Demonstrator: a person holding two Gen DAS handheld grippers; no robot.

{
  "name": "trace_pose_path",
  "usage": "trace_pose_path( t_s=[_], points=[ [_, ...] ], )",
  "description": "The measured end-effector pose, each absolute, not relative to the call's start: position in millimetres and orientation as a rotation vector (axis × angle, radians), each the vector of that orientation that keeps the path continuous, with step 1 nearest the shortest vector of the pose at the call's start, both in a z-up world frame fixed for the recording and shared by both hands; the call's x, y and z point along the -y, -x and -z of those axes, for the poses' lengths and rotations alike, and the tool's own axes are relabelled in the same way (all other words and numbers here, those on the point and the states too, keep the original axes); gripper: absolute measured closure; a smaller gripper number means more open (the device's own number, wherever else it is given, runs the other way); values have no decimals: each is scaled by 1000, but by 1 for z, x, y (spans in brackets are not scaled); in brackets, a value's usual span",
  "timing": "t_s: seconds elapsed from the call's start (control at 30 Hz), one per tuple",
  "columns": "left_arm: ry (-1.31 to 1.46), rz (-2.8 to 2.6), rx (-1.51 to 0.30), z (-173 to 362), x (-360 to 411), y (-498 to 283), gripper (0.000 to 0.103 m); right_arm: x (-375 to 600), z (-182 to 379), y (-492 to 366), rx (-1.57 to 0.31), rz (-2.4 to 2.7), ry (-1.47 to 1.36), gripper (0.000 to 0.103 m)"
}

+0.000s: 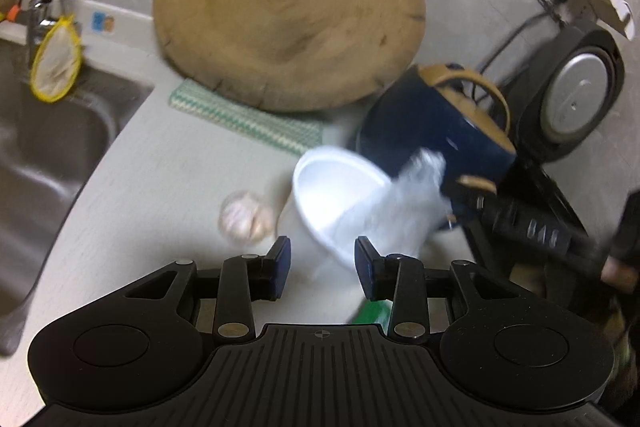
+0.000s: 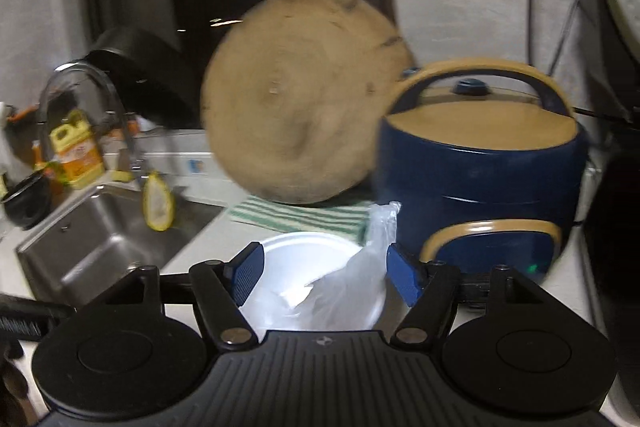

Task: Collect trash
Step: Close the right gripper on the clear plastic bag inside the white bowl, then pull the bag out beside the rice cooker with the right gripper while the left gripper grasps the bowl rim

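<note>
Trash consists of a white bowl (image 2: 308,267) with a thin clear plastic bag (image 2: 360,275) crumpled partly inside it and trailing over its rim. Both stand on the table (image 1: 160,187), directly ahead of the right tool (image 2: 322,273) and between its spread fingers; neither finger visibly presses on bowl or bag, so that tool is released. In the left wrist view the left tool (image 1: 322,263) is likewise released, with the bowl (image 1: 336,187) just ahead of its tips and tilted in the picture; the frame is blurred, so contact cannot be confirmed.

Judgement on handling: the bowl looks like light disposable foam or plastic, stiff enough at the rim but liable to crush or skid under a hard squeeze. The bag (image 1: 404,199) is soft, very light and slippery; it will deform and may slide out if pinched at a loose edge. The best hold appears to be the bowl's near rim, pinching bag and wall together.

A small pale lump (image 1: 244,215), possibly garlic, lies just left of the bowl. Beyond the bowl stand a blue cooker (image 2: 480,187) and a round wooden board (image 2: 296,103).
</note>
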State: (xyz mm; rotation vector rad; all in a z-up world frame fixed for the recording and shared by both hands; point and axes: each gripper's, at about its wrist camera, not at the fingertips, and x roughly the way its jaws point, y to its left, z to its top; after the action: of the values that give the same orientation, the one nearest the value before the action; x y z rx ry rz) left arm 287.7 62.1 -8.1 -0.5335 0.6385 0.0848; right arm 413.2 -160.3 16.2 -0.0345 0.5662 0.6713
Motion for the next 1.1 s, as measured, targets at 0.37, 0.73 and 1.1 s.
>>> trace_pose_path(
  t_s=[0.37, 0.73, 1.1],
  points=[
    [497, -195, -763, 53, -45, -357, 65, 103, 33, -432, -681, -724, 253, 60],
    [514, -201, -739, 57, -71, -297, 70, 92, -64, -408, -485, -925, 123, 98],
    [418, -367, -703, 45, -112, -246, 75, 91, -84, -418, -379, -718, 232, 86]
  ],
)
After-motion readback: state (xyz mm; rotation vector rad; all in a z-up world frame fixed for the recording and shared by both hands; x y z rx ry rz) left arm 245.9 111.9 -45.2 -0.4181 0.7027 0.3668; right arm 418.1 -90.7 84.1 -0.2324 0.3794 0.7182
